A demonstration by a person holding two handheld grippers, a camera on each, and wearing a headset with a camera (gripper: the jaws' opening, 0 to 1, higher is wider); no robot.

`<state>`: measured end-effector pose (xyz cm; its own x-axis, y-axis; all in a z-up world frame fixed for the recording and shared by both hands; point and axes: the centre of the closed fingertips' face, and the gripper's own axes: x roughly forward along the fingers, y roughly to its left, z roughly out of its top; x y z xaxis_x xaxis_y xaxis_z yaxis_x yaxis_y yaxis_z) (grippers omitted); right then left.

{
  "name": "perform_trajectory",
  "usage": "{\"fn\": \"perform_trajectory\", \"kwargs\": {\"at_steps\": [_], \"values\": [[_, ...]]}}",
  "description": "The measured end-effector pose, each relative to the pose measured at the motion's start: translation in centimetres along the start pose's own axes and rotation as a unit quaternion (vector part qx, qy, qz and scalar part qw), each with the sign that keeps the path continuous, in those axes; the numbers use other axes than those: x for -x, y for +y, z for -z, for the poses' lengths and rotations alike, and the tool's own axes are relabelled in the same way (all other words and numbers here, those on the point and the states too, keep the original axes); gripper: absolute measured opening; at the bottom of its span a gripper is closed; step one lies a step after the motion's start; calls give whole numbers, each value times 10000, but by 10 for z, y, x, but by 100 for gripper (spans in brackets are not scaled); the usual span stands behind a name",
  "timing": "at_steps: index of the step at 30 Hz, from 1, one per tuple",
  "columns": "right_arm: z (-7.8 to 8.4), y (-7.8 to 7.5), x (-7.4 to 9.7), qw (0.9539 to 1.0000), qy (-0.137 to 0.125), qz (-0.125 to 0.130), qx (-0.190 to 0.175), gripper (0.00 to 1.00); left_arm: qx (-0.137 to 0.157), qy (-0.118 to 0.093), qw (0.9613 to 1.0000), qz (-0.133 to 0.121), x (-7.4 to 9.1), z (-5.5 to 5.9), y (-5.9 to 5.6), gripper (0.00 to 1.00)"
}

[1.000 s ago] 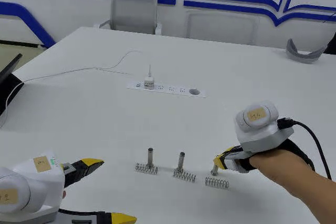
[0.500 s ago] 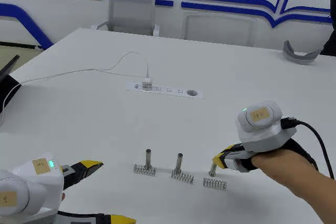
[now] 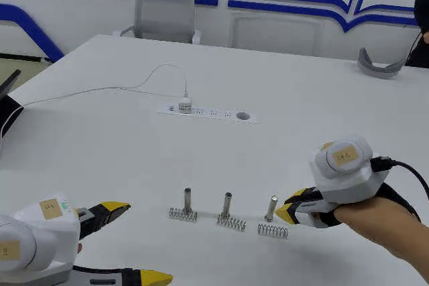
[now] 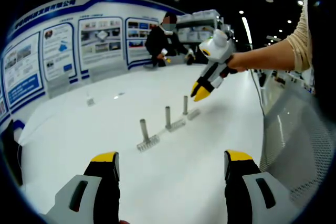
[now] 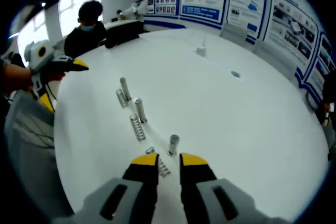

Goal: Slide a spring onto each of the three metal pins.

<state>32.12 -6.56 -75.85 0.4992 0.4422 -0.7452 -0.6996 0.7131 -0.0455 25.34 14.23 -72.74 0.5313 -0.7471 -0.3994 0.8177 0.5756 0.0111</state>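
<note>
Over the white surface (image 3: 134,165), the left claw (image 3: 137,242) hovers low, spread wide. The right claw (image 3: 288,207), held level, narrowly parted and empty, points beside the last of three upright pins (image 3: 227,204). The springs (image 3: 231,222) lie at their bases.

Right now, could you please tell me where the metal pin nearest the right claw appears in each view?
Head view: rightmost pin, just left of the right claw.
Left gripper view: farthest pin, below that claw.
Right gripper view: nearest pin, just above the right claw.
Shared landmark: the spring lying at its foot.
</note>
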Motion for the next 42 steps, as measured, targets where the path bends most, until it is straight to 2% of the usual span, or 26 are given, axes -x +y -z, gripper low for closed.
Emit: {"fn": "perform_trajectory", "kwargs": {"at_steps": [13,23,31,34,42], "values": [[18,6,-7,9987,151,-384,313,17,-4,36,10000,-13,1,1,-1,83],[27,12,-17,9949,355,-645,684,17,15,61,10000,-45,2,2,-1,83],[33,15,-22,9896,575,-769,1074,16,20,81,10000,-42,2,4,-2,83],[35,15,-23,9858,690,-796,1307,16,15,91,10000,-35,1,4,-3,83],[38,17,-26,9795,886,-915,1559,14,-5,116,9999,-8,1,5,-5,83]]}}
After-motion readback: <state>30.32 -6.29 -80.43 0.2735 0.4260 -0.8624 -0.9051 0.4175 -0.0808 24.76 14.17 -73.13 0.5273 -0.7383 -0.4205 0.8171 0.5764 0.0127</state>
